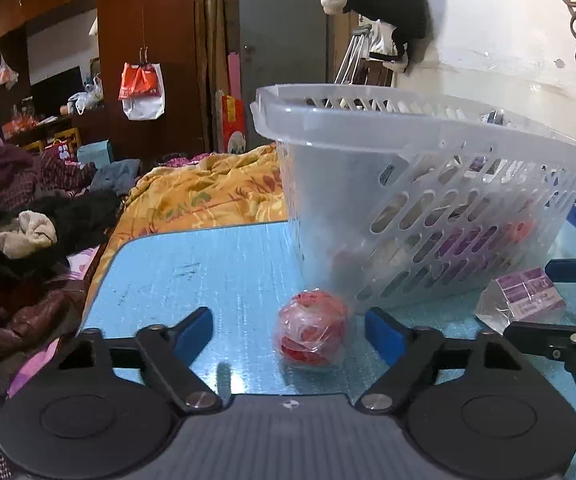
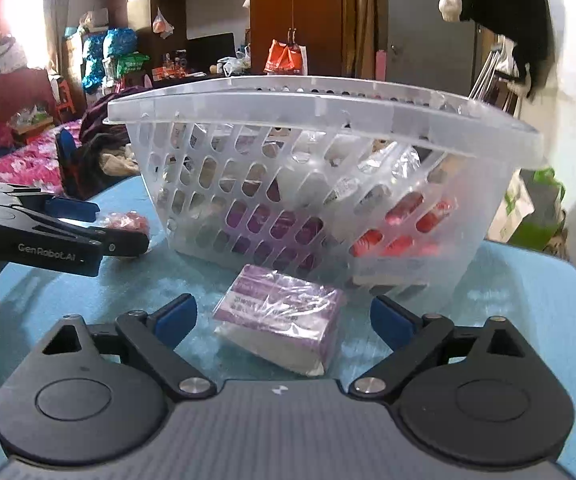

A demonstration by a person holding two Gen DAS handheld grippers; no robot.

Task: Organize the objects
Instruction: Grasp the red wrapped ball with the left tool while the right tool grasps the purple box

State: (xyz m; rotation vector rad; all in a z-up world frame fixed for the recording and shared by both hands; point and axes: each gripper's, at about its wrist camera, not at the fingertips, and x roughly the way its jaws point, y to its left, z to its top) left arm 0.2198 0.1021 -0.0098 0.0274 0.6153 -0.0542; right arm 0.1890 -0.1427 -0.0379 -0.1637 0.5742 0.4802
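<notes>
A clear plastic basket (image 1: 368, 128) (image 2: 328, 100) stands on the blue table (image 1: 208, 264) (image 2: 508, 300) with several wrapped items inside. A red wrapped ball (image 1: 311, 330) lies on the table between the fingers of my open left gripper (image 1: 290, 334), just in front of the basket. A purple wrapped box (image 2: 284, 316) lies between the fingers of my open right gripper (image 2: 284, 322), also in front of the basket. The box (image 1: 522, 294) and right gripper fingers (image 1: 568, 270) show at the right of the left wrist view. The ball (image 2: 126, 222) and left gripper (image 2: 100, 224) show at the left of the right wrist view.
A bed with an orange quilt (image 1: 208, 192) and piled dark clothes (image 1: 28, 208) lies beyond the table's far edge. A wardrobe with hanging bags (image 1: 142, 88) stands behind. A white wall (image 1: 508, 40) is to the right.
</notes>
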